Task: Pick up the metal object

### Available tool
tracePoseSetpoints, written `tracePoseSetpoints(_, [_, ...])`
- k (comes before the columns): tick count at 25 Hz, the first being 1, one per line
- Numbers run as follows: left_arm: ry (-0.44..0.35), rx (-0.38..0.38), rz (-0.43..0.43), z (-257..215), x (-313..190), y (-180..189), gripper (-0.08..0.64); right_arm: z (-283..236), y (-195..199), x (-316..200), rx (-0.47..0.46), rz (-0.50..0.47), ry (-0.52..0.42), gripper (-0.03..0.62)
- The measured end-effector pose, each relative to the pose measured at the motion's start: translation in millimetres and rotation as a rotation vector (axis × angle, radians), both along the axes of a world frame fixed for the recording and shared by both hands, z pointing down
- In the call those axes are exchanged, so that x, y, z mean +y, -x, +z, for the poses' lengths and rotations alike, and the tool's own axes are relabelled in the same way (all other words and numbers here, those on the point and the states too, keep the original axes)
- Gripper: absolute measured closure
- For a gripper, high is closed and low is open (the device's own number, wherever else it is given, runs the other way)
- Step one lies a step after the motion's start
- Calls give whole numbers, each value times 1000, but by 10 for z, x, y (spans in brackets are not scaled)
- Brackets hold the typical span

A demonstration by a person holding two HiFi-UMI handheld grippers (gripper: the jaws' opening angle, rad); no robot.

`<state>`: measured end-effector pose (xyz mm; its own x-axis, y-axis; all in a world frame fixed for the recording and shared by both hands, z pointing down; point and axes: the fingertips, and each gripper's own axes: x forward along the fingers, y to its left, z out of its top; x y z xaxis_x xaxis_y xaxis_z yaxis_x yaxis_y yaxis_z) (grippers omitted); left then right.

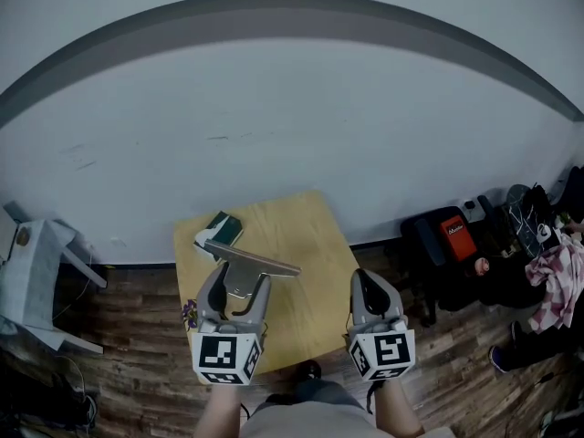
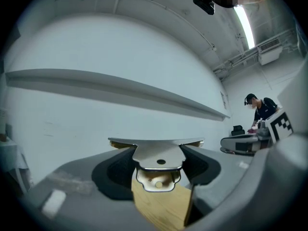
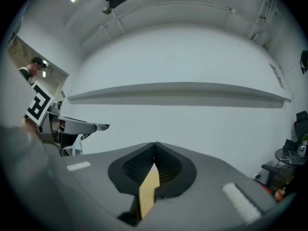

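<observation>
The left gripper is holding the metal object over the table, its jaws wide apart and pressing on the stem. The right gripper, also over the table, is showing closed, empty jaws.

The metal object is gleaming silver-grey, the worktop is showing pale wood grain, and the grey left gripper and right gripper are wearing black-and-white square markers.

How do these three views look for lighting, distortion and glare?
Head view: dim, with fisheye bending the wall stripe into an arc. Left gripper view: dark vignetted corners, the ceiling light glaring at upper right, the metal bracket crisp. Right gripper view: same vignette and bowed lines, wall evenly lit.
</observation>
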<state>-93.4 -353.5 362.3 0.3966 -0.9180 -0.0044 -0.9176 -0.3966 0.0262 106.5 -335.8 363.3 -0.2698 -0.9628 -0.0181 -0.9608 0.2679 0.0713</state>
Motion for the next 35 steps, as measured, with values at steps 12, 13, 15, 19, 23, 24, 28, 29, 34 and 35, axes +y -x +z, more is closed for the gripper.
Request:
tracePoseSetpoints(12, [-69,3,-16,-209,233,203,255,-151,13,327,27,48,-45,591])
tracePoseSetpoints(13, [-74,3,-18,-218,258,216,255,-159,11,360,27,52,-49,591])
tracePoseSetpoints(15, [-82,4,-24,-227,310,246,255,-175,8,423,28,60,-56,591])
tracePoseSetpoints(19, [-90,4,-35,-234,396,309,255,-192,-3,525,24,72,-62,591])
tracePoseSetpoints(23, [-103,-1,-55,-245,481,374,255,-198,-13,633,18,82,-70,591])
tracePoseSetpoints(24, [-106,0,-60,-251,502,390,255,-205,-13,660,19,83,-73,591])
tracePoseSetpoints(28, [-115,5,-83,-273,570,464,255,-240,-4,742,21,90,-82,591])
tracePoseSetpoints(29, [-116,6,-90,-276,589,482,255,-245,-2,763,20,92,-84,591])
tracePoseSetpoints(34, [-132,8,-103,-287,700,536,255,-232,-1,880,11,95,-92,591])
tracePoseSetpoints(35, [-134,9,-106,-291,715,544,255,-231,0,895,11,95,-91,591])
